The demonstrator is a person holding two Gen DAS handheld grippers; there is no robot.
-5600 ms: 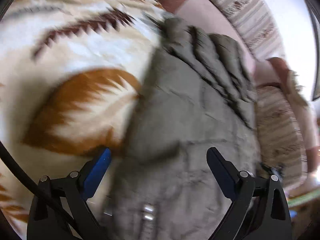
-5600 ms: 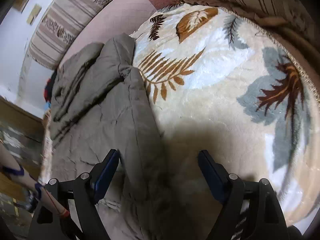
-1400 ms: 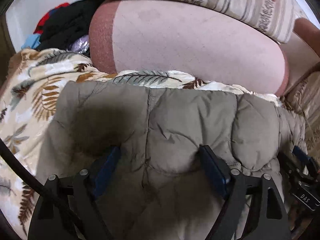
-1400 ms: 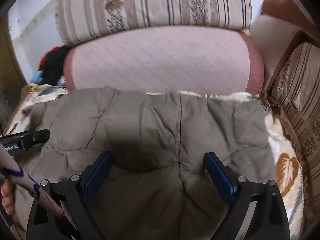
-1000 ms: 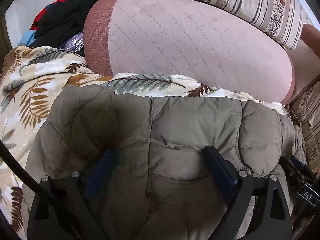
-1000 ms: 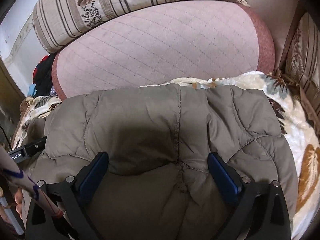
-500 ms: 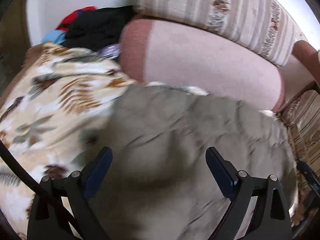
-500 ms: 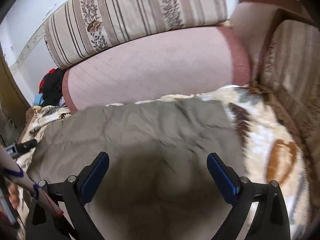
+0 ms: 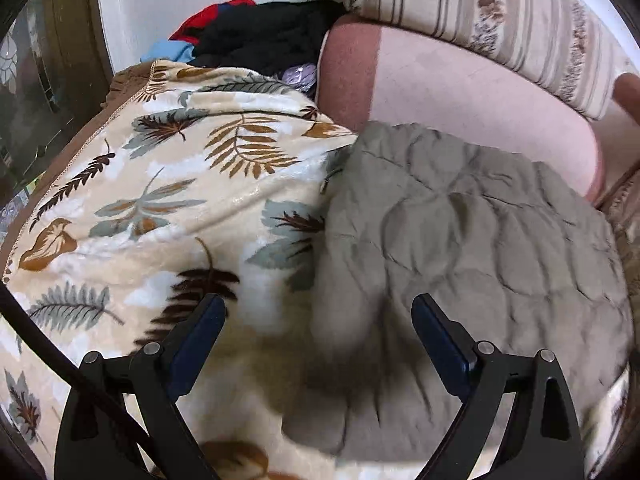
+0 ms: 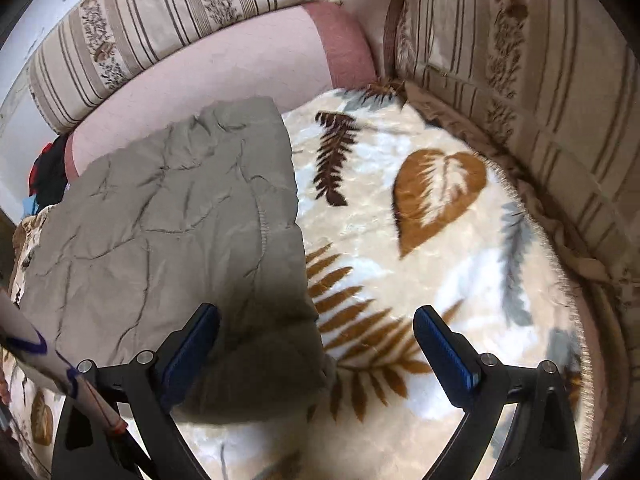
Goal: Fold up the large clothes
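Left hand-held gripper [image 9: 316, 340]: spread wide, nothing between the blue-padded fingers [image 9: 438, 344]. Folded grey-green quilted jacket [image 9: 472, 248] ahead and to the right of it, lying flat on the leaf-patterned blanket [image 9: 168, 200]; near left corner of the jacket reaching in between the fingers, below them, no contact discernible. Left finger over bare blanket, right finger over quilted fabric. Beyond the jacket, a pink bolster cushion [image 9: 460, 96], with a striped back cushion [image 9: 500, 20] above it. Further ahead and to the left, a heap of black, red and blue clothes [image 9: 256, 40] against the wall.

Right hand-held gripper [image 10: 316, 344]: likewise wide open, holding nothing. Same jacket [image 10: 172, 232] ahead and to the left of it, right edge running from the bolster cushion [image 10: 224, 72] back toward the left finger [image 10: 192, 344]; near right corner lying just inside that finger. Right finger over bare blanket [image 10: 440, 216], well apart from the jacket. Striped sofa cushions ahead [image 10: 168, 12] and to the right [image 10: 532, 92]. At the lower left edge, a pale sleeve with dark markings [image 10: 28, 344], partly out of view.

Jacket folded into a rough rectangle, far edge touching the bolster, surface wrinkled along the quilting seams.
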